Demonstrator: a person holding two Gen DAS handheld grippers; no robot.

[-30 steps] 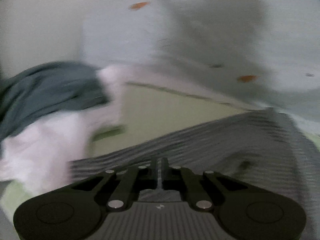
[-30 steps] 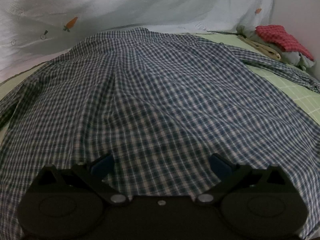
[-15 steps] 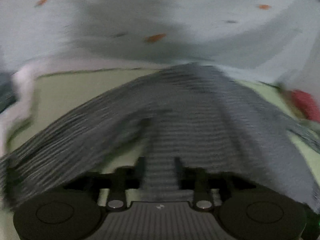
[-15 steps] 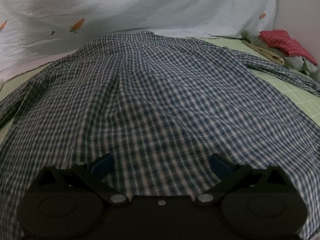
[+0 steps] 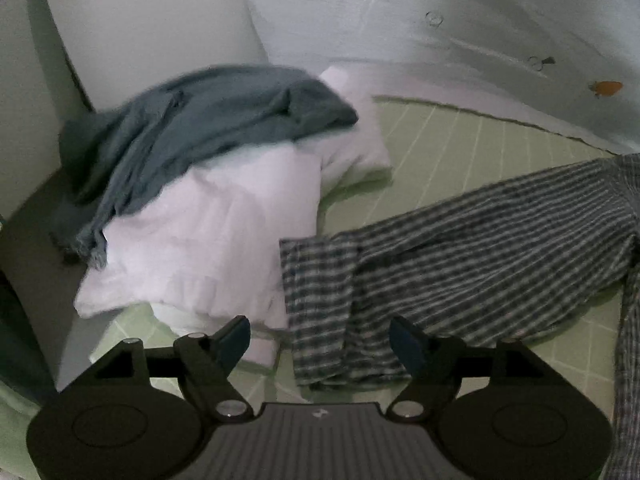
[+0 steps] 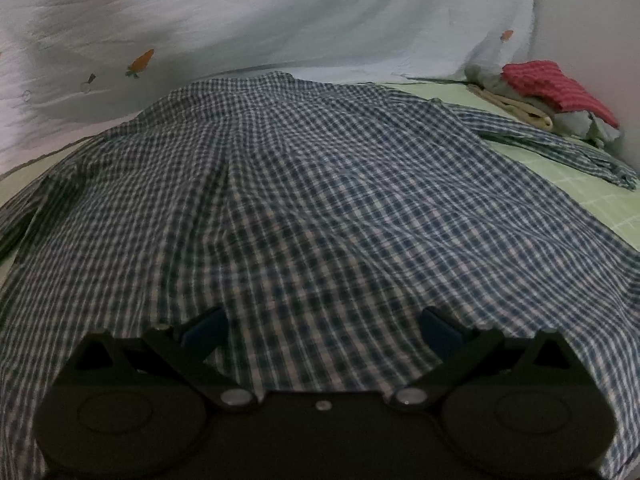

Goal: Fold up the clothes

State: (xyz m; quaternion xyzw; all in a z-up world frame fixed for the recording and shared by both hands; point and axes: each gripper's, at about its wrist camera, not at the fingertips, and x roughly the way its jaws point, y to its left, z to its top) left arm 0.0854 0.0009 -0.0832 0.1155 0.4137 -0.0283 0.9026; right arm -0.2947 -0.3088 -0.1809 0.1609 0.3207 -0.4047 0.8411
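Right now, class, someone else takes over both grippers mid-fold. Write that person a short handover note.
Left gripper: its jaws have just been opening and now stand open; the cuff end of the checked sleeve lies on the bed between the fingers, not pinched.
Right gripper: open, low over the hem of the checked shirt, with nothing gripped.
Shirt: spread flat on the green sheet, both sleeves stretched out to the sides.
Nearby: a grey and white pile to the left, folded clothes with a red top to the right.
Done: shirt laid out.
Left: fold sleeves in, then the body.
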